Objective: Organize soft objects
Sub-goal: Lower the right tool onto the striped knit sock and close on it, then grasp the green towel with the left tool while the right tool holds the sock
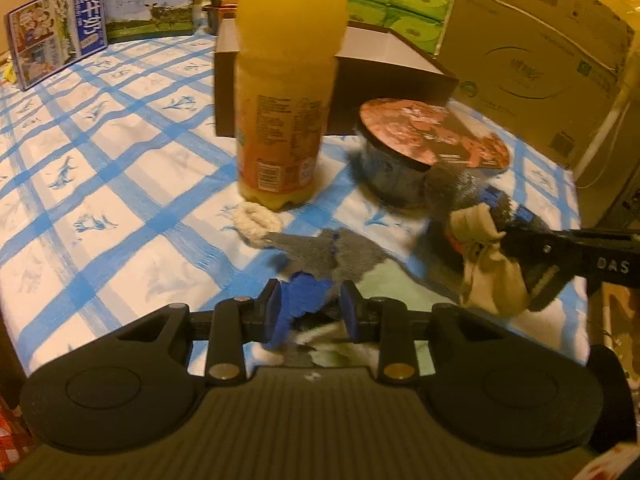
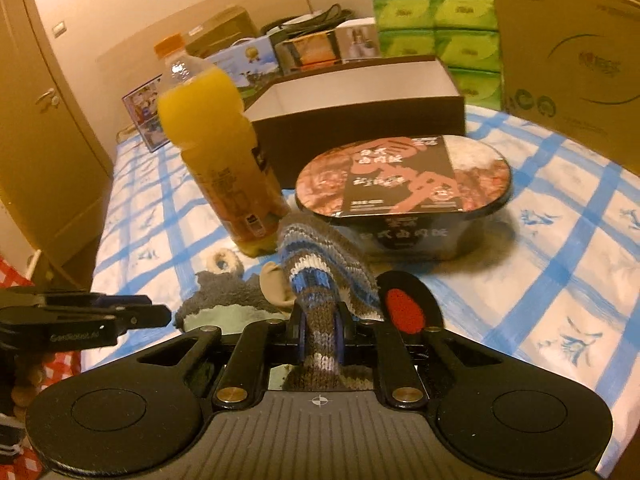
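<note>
A striped brown-blue knit sock (image 2: 320, 280) is clamped between the jaws of my right gripper (image 2: 319, 330), lifted above the bed; a beige sock (image 2: 276, 286) hangs beside it. In the left wrist view the right gripper (image 1: 520, 248) comes in from the right with the beige sock (image 1: 488, 256) dangling. My left gripper (image 1: 310, 306) is open, its jaws either side of a blue sock (image 1: 304, 296) lying on the pile. A fuzzy grey sock (image 1: 324, 254) and a cream fluffy piece (image 1: 256, 218) lie on the checked sheet.
An orange juice bottle (image 1: 286, 92) and a black noodle bowl (image 1: 424, 148) stand just behind the socks. An open brown box (image 1: 384, 60) sits farther back, with green tissue packs (image 1: 400, 4) and cardboard cartons (image 1: 532, 48) behind. The bed edge (image 1: 576, 216) is at right.
</note>
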`<state>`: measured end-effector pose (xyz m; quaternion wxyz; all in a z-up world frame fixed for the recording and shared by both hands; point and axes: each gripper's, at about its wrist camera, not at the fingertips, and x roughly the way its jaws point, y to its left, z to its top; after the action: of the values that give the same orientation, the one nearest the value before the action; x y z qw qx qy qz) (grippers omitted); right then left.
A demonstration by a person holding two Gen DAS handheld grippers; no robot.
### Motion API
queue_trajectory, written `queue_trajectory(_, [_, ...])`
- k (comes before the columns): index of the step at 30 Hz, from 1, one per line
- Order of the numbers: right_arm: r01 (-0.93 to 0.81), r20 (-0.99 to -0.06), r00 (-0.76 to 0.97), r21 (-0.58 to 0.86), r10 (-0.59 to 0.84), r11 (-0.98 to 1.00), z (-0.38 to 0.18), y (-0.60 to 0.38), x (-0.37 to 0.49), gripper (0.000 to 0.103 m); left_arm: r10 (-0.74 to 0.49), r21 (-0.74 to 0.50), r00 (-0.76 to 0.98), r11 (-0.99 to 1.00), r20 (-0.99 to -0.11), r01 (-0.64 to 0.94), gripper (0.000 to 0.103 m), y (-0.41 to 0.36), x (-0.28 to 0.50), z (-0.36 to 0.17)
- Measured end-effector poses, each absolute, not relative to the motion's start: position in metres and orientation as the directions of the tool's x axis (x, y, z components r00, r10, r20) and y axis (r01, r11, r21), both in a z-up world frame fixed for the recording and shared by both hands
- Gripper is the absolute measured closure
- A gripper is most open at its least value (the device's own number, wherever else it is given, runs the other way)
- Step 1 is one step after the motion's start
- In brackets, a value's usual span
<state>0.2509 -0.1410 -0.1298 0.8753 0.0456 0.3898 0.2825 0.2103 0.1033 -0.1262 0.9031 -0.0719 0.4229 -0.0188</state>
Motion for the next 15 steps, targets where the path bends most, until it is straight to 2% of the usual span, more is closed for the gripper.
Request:
queue_trajectory(5, [-0.438, -0.692, 0.532, 0.269, 0.488, 0.858, -0.133, -0.146, 0.245, 0.089, -0.139, -0.168, 0.632, 0.986, -0.762, 0.014, 0.074, 0.09, 0.203, -0.128])
queue_trajectory(11, [-0.432, -0.779, 0.432, 0.263, 0.455, 0.862, -0.163, -0.146, 0.239, 0.077, -0.161, -0.184, 0.611, 0.983, -0.775, 0.025, 0.074, 0.081, 0.199, -0.133])
queue_trajectory(14, [-0.44, -0.772, 0.454, 0.24, 0.445, 0.865, -0.169, -0.152, 0.229, 0.078, -0.168, -0.183, 0.607, 0.982, -0.777, 0.038, 0.074, 0.078, 0.197, -0.134])
queue_trajectory(15, [-0.43, -0.764, 0.479, 0.225, 0.432, 0.874, -0.168, -0.155, 0.227, 0.085, -0.171, -0.184, 0.603, 0.982, -0.779, 0.041, 0.074, 0.077, 0.197, -0.134])
